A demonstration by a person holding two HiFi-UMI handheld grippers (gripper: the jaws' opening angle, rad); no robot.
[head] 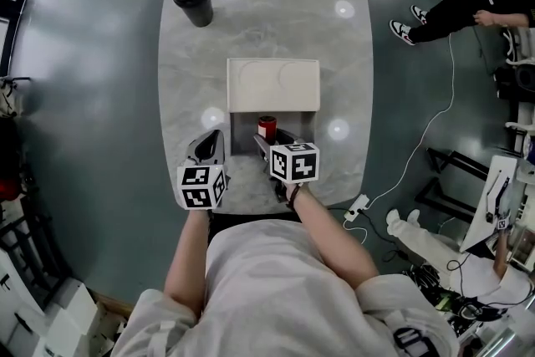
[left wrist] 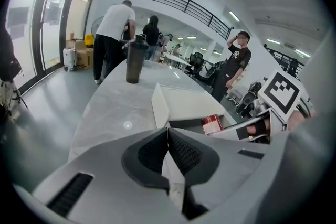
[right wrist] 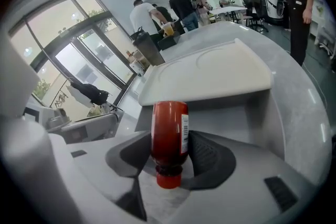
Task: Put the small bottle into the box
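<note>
The right tongs [right wrist: 170, 139] clamp the small red bottle [right wrist: 168, 123], cap toward the hand and base pointing ahead along the jaws, at the mouth of the open white box [right wrist: 236, 113] on the counter [head: 276, 4], while the left tongs [left wrist: 168, 131], closed and empty, hang beside it.

Only part of the small bottle [head: 267, 128] shows overhead, the rest behind the right hand-held gripper [head: 274, 140].
</note>
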